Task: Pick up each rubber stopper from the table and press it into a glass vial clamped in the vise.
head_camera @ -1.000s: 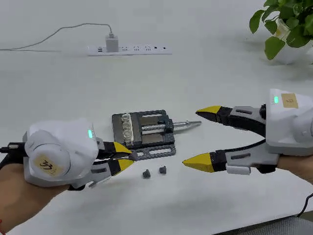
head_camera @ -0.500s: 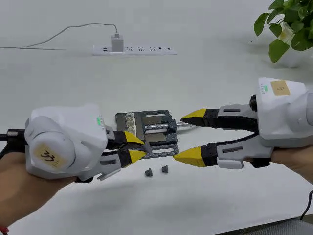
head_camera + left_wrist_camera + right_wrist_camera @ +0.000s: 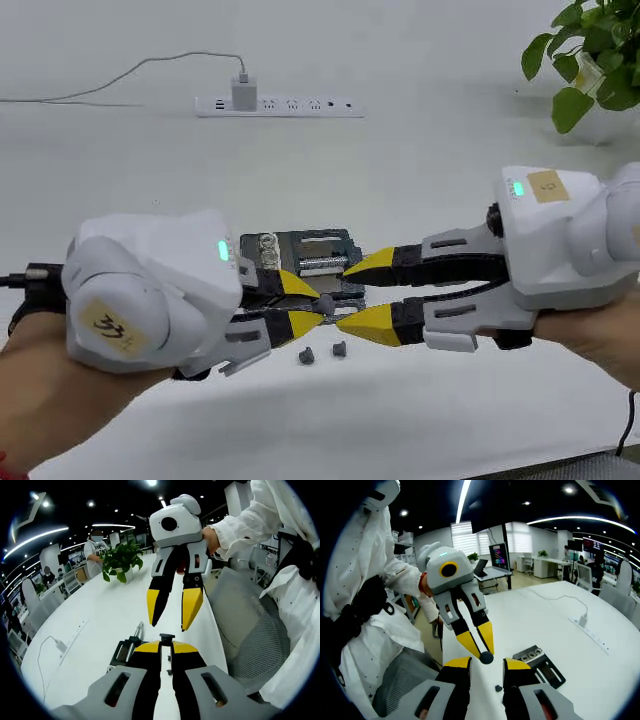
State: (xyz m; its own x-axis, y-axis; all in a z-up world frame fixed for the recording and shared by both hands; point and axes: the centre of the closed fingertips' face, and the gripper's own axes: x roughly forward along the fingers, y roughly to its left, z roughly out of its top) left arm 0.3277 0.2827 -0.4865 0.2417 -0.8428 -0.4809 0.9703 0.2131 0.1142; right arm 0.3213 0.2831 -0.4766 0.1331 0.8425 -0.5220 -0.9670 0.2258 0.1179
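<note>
Rubber stopper (image 3: 326, 304) — pinched at the very tips of the left gripper (image 3: 314, 305), whose jaws are closed down on it; carried in the air above the table (image 3: 430, 150). Right gripper (image 3: 342, 298): jaws parted and empty, tips straddling the stopper, not visibly touching it. Step judged: hand-over, left to right. To do it well, close the right jaws squarely on the exposed end before the left lets go, keeping the plug end free for a vial mouth. Spare stopper (image 3: 307, 355) and second spare stopper (image 3: 339, 349): on the table just below both sets of tips. Vise (image 3: 318, 245): beyond the tips, clamping a row of glass vials (image 3: 267, 250) — mouths look unplugged, though too small to be sure.
</note>
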